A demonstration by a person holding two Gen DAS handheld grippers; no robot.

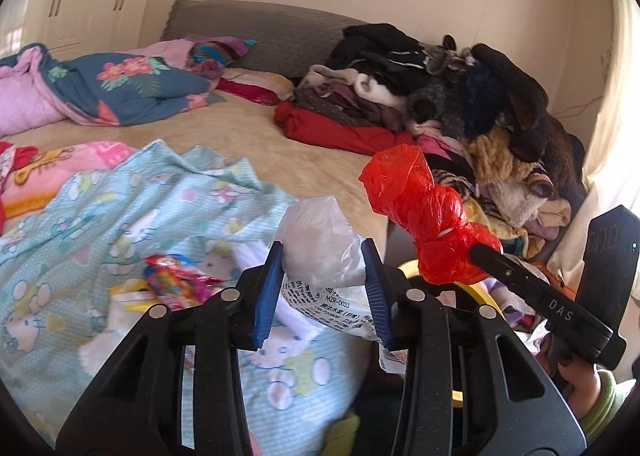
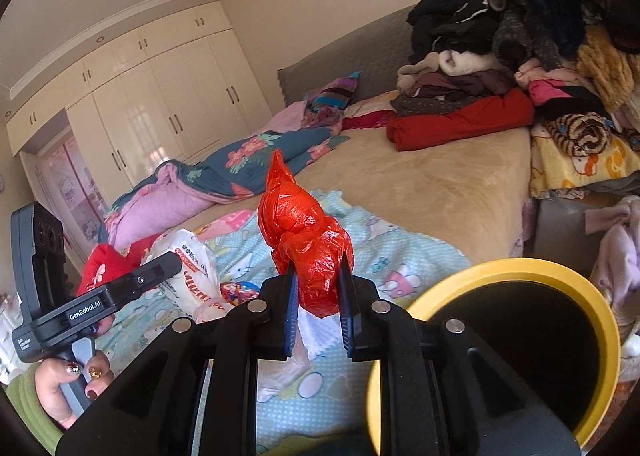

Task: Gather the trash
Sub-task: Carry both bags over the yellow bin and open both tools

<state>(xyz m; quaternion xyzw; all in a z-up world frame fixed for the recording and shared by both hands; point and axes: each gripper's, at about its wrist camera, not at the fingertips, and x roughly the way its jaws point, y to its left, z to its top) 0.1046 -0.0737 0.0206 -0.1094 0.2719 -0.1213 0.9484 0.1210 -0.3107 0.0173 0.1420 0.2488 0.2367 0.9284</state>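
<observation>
My left gripper is shut on a crumpled white plastic wrapper with printed text, held above the bed. My right gripper is shut on a knotted red plastic bag. In the left wrist view the red bag sticks up from the right gripper's tip at the right. In the right wrist view the white wrapper hangs from the left gripper at the left. A yellow-rimmed bin with a dark inside stands low on the right. A colourful snack wrapper lies on the light blue cat-print blanket.
The bed carries a floral quilt at the far left and a tall heap of clothes at the far right. White wardrobes line the wall. A person's hands hold the gripper handles.
</observation>
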